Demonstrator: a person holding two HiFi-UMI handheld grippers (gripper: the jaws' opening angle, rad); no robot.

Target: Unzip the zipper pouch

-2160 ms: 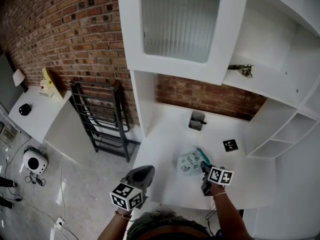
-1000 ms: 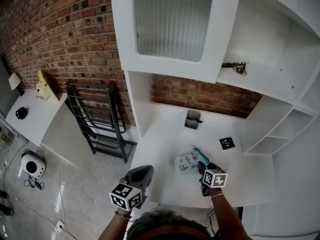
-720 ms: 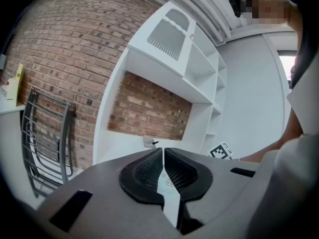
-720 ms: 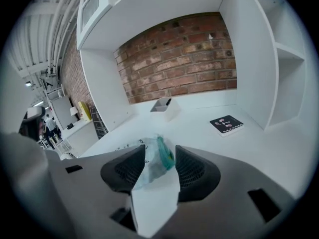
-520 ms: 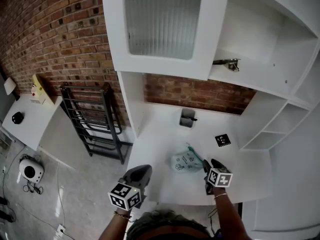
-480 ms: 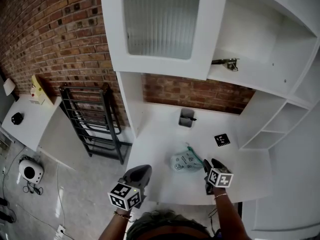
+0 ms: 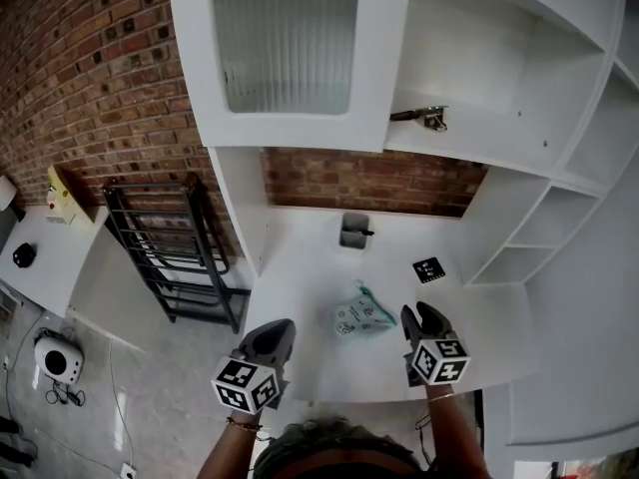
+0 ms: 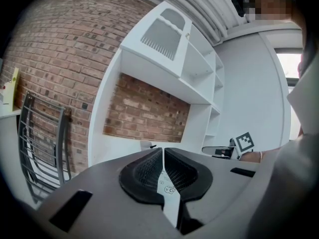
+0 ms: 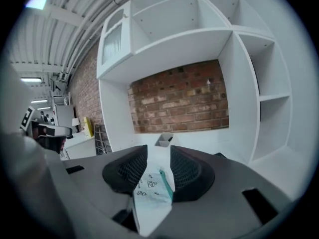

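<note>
finding the zipper pouch (image 7: pixel 357 315) lying crumpled on the white desk (image 7: pixel 305 267), toward the front edge, with its teal zipper (image 7: pixel 370 296) running along the side facing the wall. catching the same pouch (image 9: pixel 148 189) in the right gripper view, showing through the gap between the jaws, teal zipper (image 9: pixel 167 183) along its right edge. holding the right gripper (image 7: pixel 421 315) just to the right of the pouch and apart from it, jaws standing partly open after just closing a little, pads (image 9: pixel 130 171) pressing on nothing. holding the left gripper (image 7: pixel 275 335) off the desk's front left corner, well apart from the pouch, its jaws pressing together (image 8: pixel 163 156). looking farther back to a grey cup (image 7: pixel 353 231) standing near the brick wall (image 7: pixel 359 180) and a square marker tile (image 7: pixel 428 268) lying to its right. rising above all this, white shelving (image 7: pixel 479 68); standing on the floor to the left, a black rack (image 7: pixel 165 247).
</note>
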